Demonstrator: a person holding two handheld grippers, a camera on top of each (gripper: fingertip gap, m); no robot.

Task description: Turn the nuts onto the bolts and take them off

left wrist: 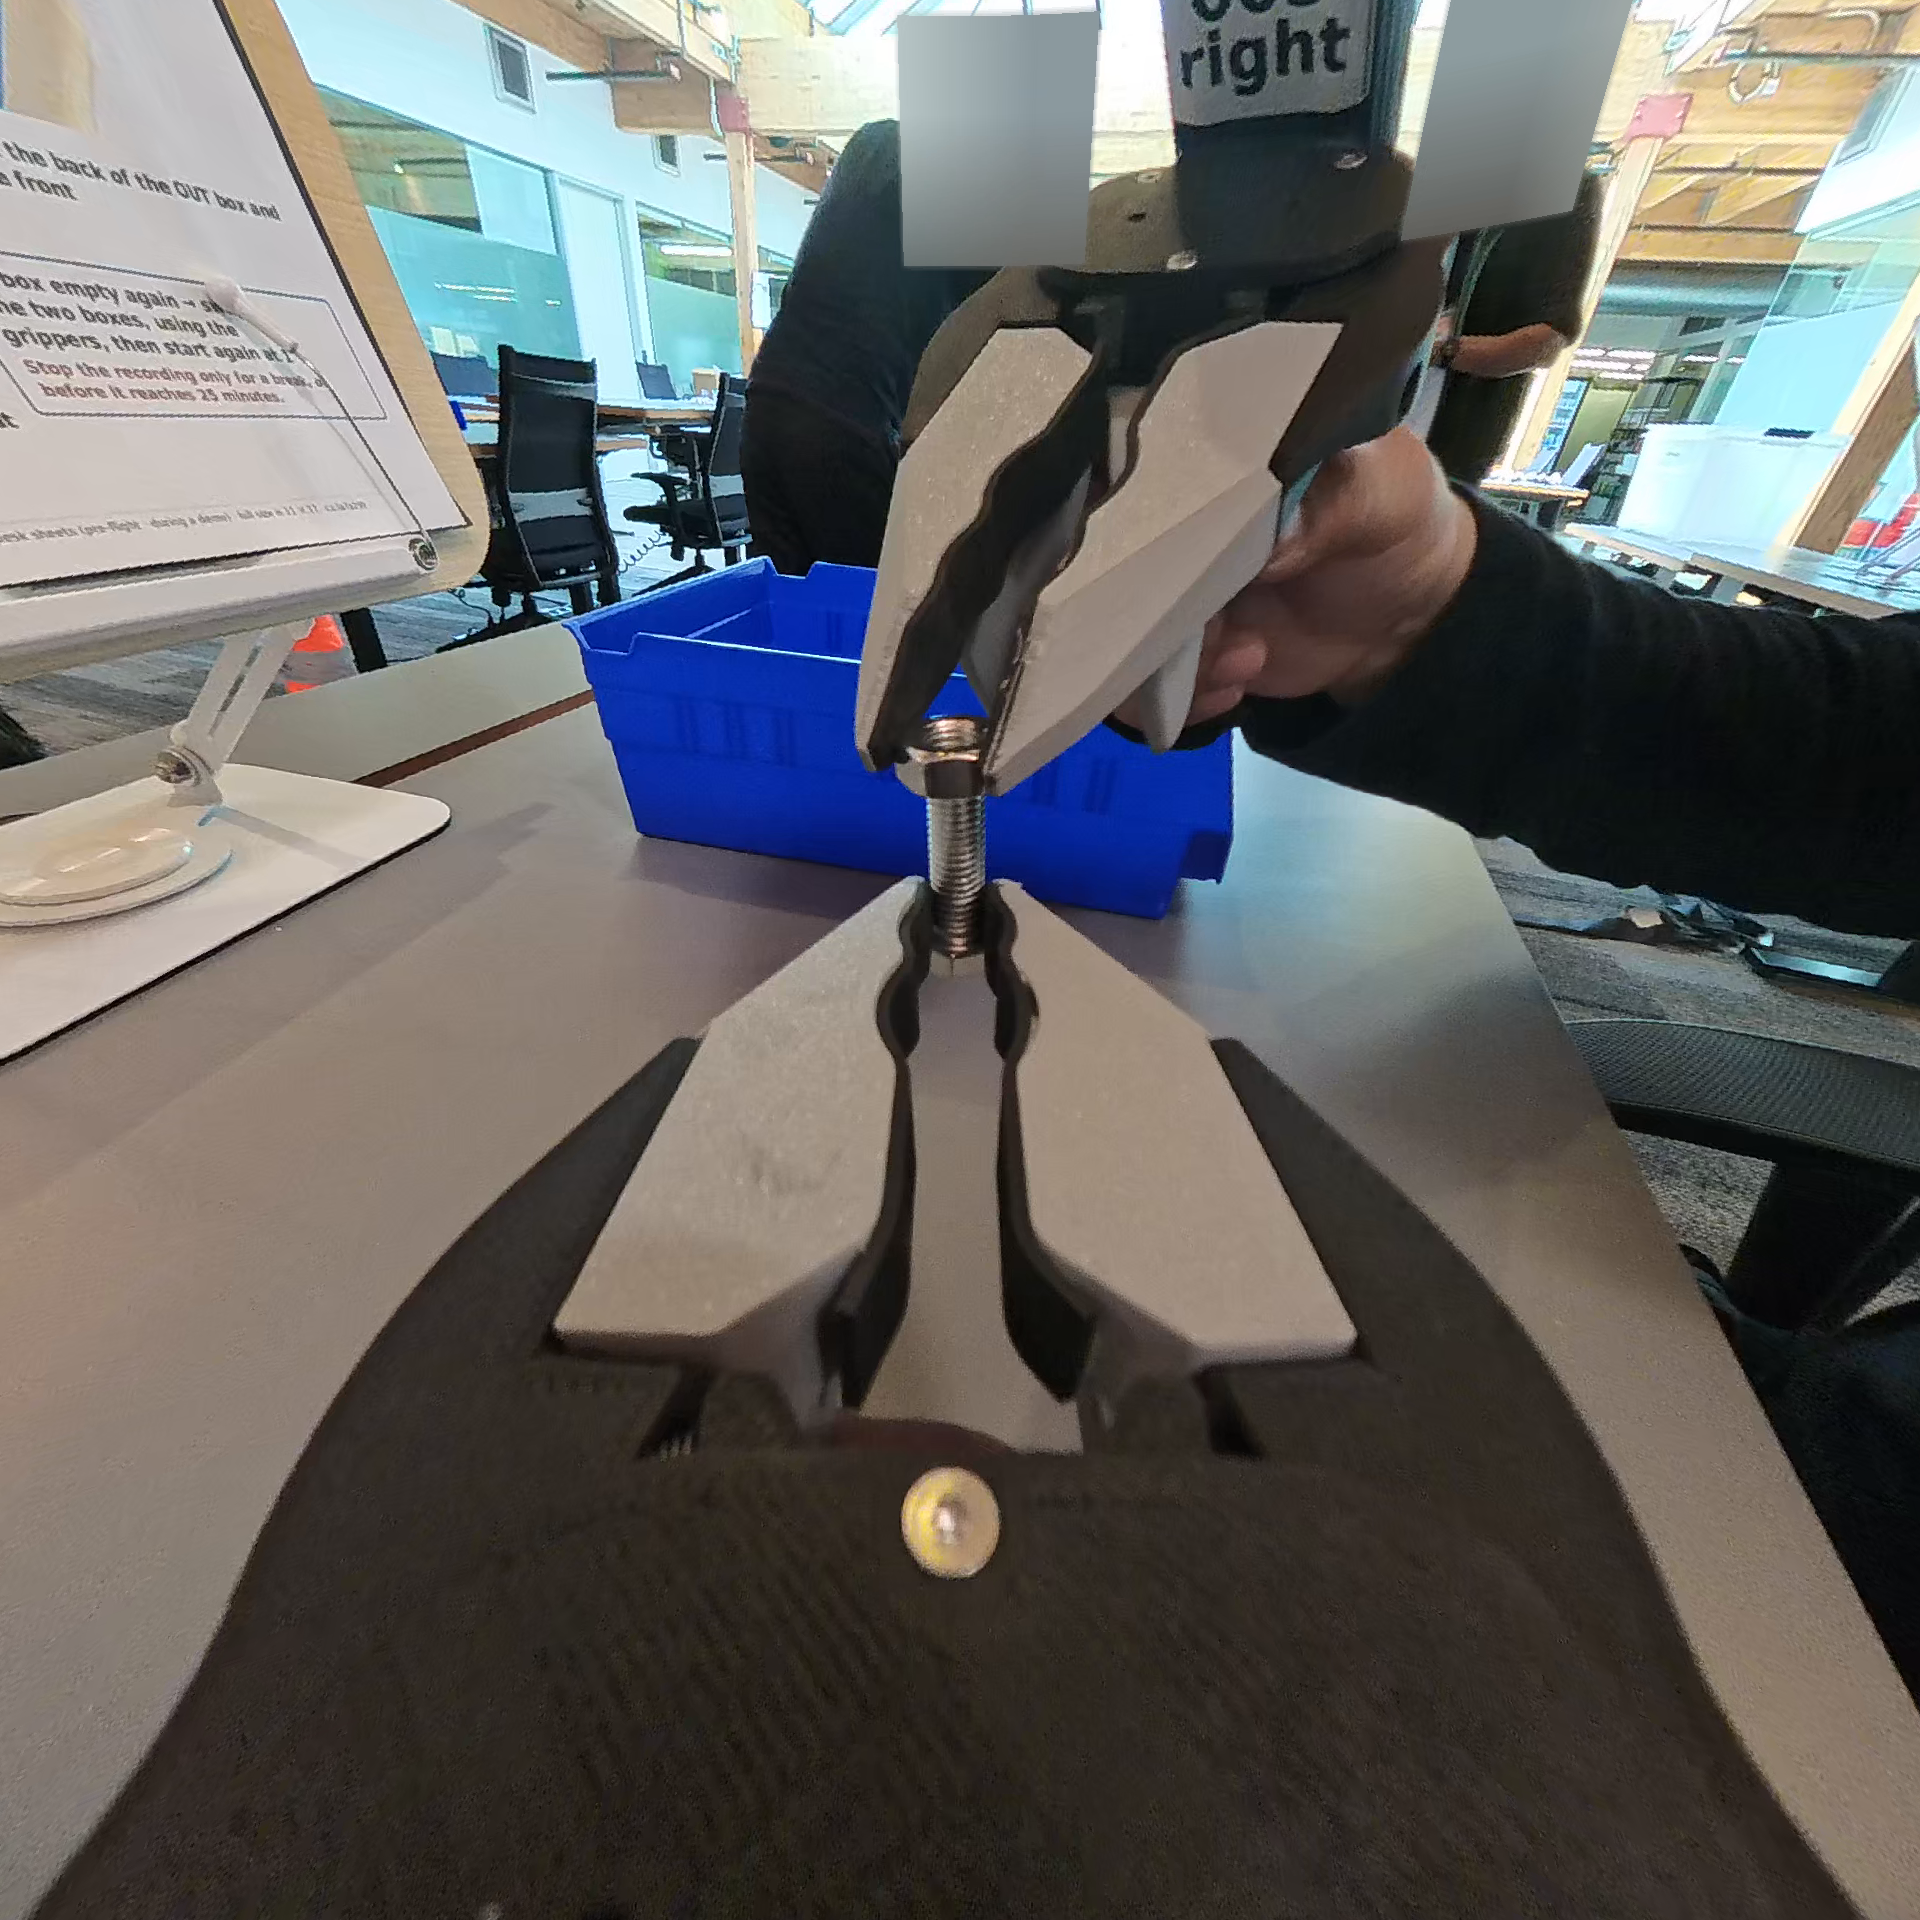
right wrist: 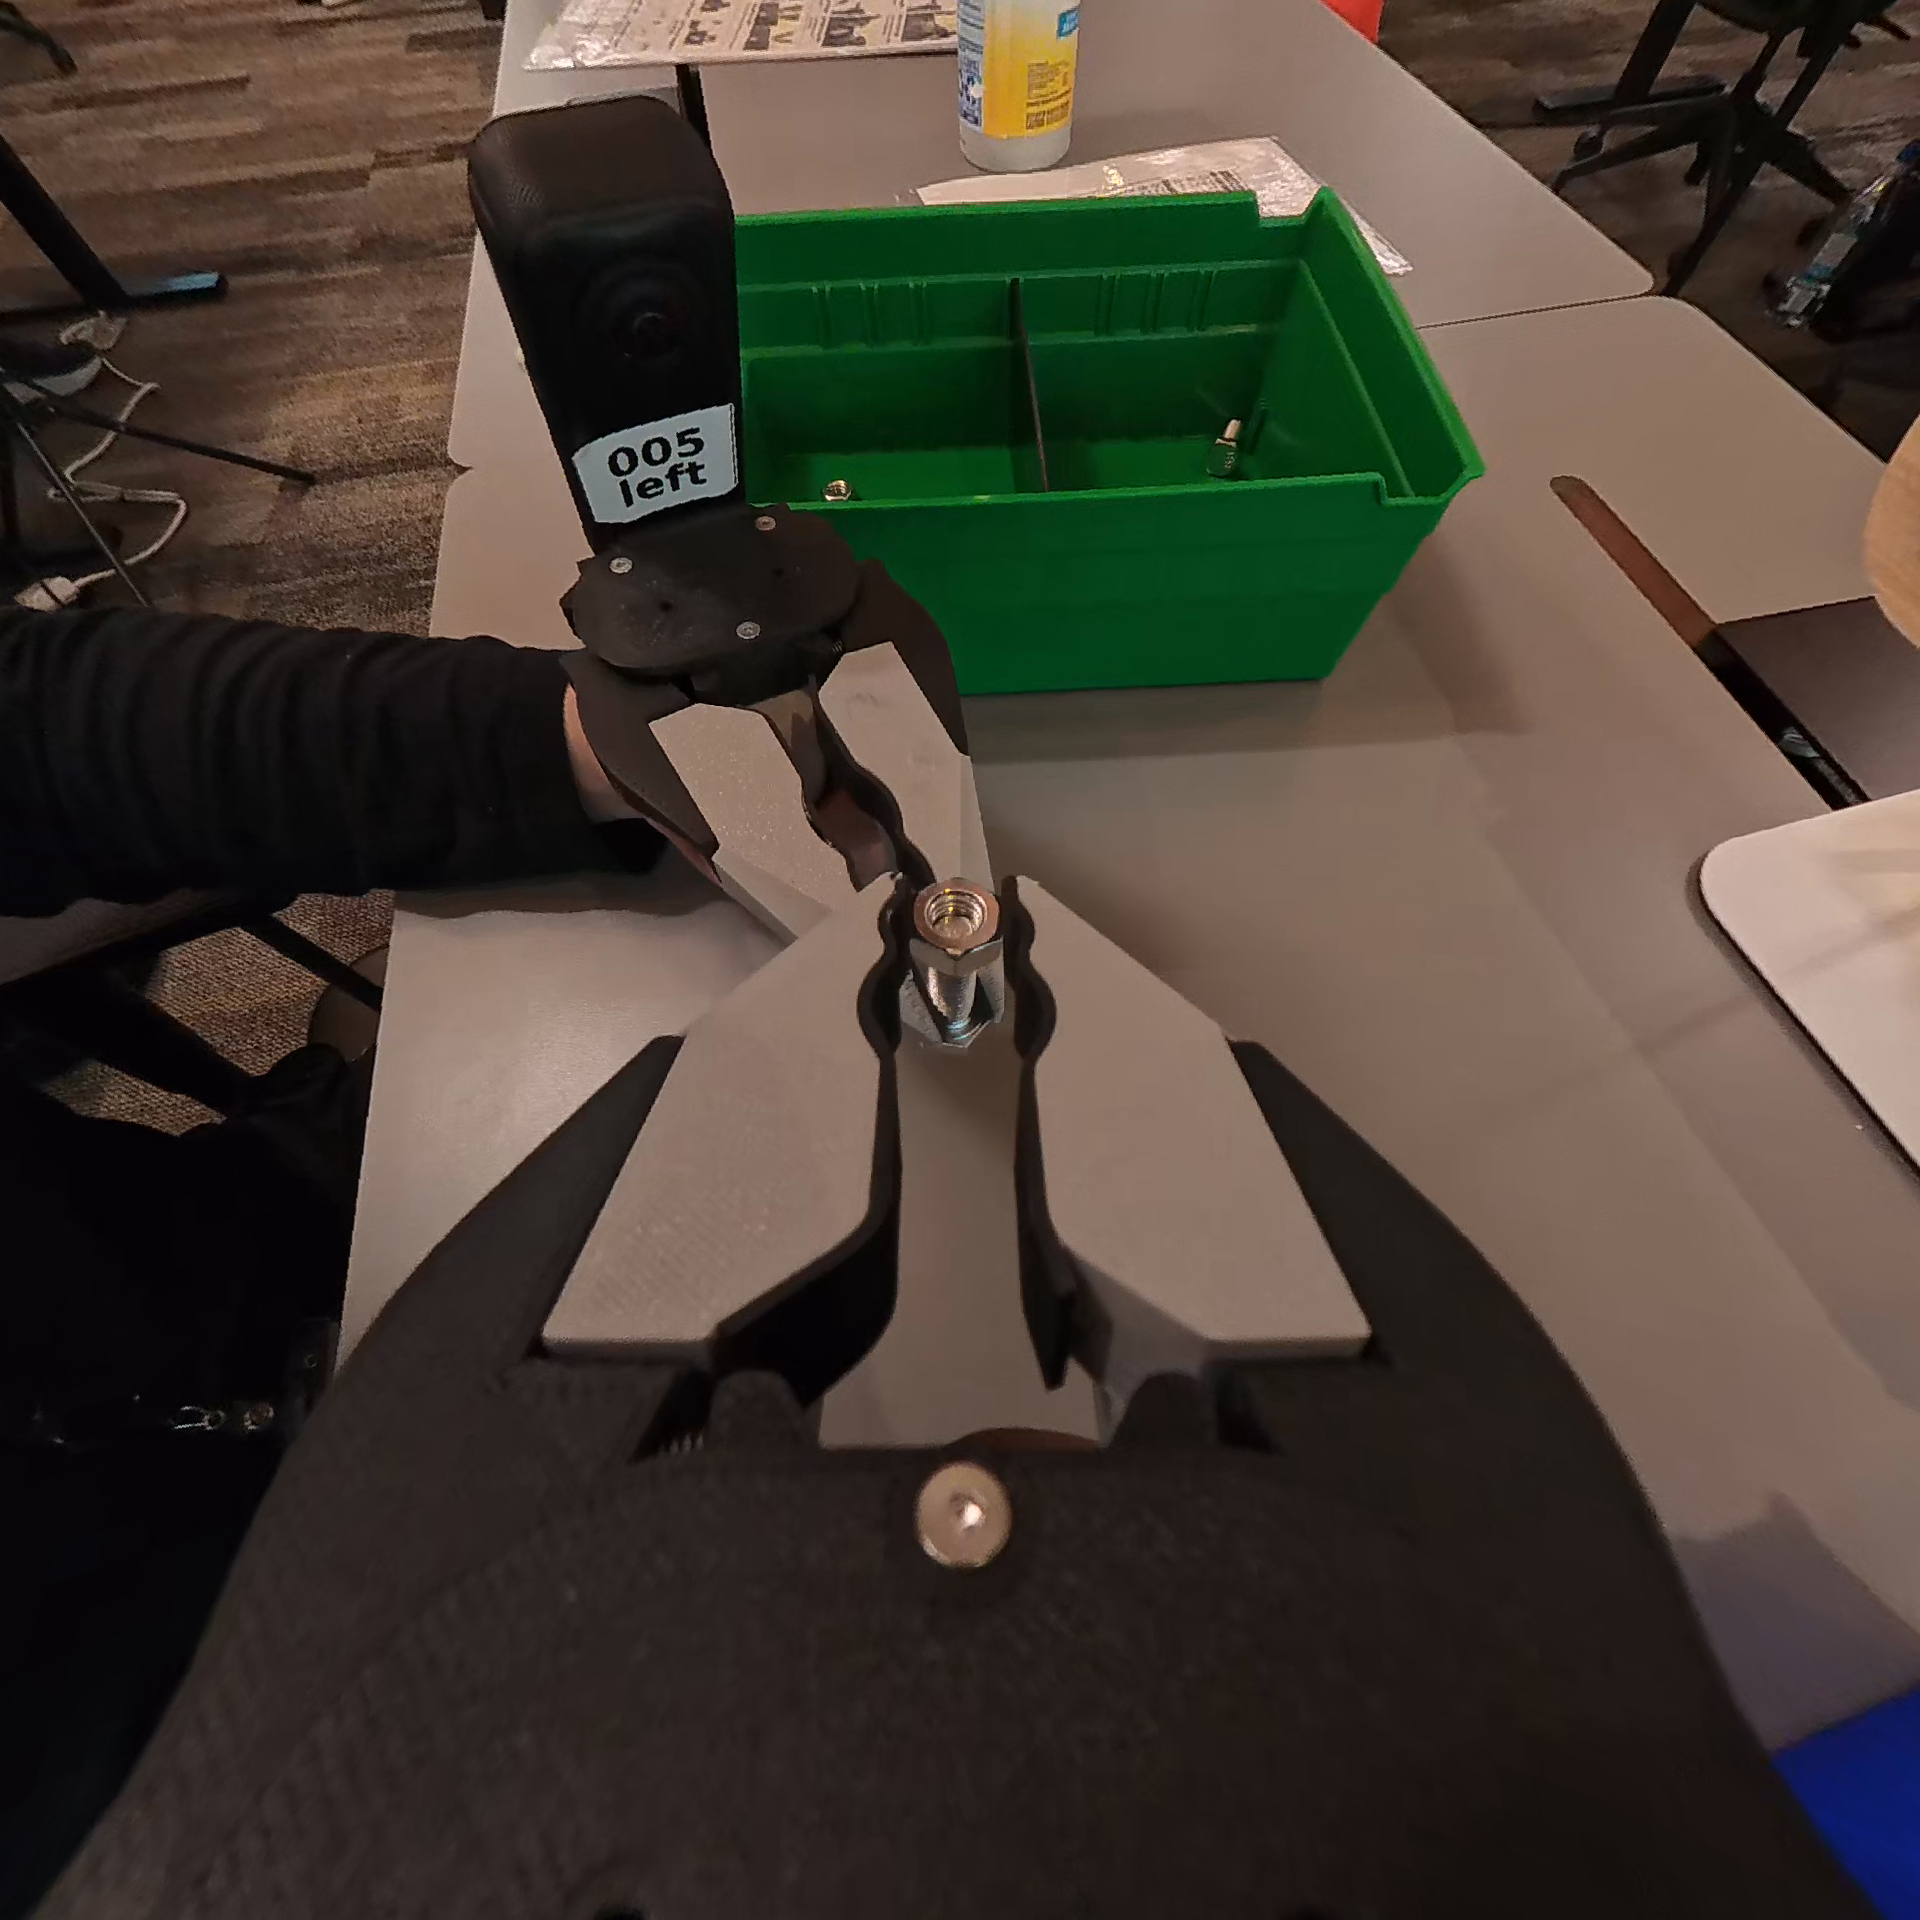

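A steel bolt (left wrist: 954,847) stands upright above the grey table (left wrist: 416,1091). My left gripper (left wrist: 954,920) is shut on the lower part of its threaded shank. A hex nut (left wrist: 940,764) sits at the top of the bolt. My right gripper (left wrist: 935,764) comes down from above and is shut on that nut. In the right wrist view the nut (right wrist: 954,920) lies between my right gripper's (right wrist: 954,914) tips, with the bolt (right wrist: 951,992) running down beneath it. The left gripper (right wrist: 930,873) reaches in from the left, its tips partly hidden.
A blue bin (left wrist: 727,748) stands just behind the bolt. A green divided bin (right wrist: 1143,582) holds a loose nut (right wrist: 836,488) and a bolt (right wrist: 1231,447). A sign on a white stand (left wrist: 156,312) is at left. A bottle (right wrist: 1013,73) stands far back. The tips of both grippers are at nearly the same place.
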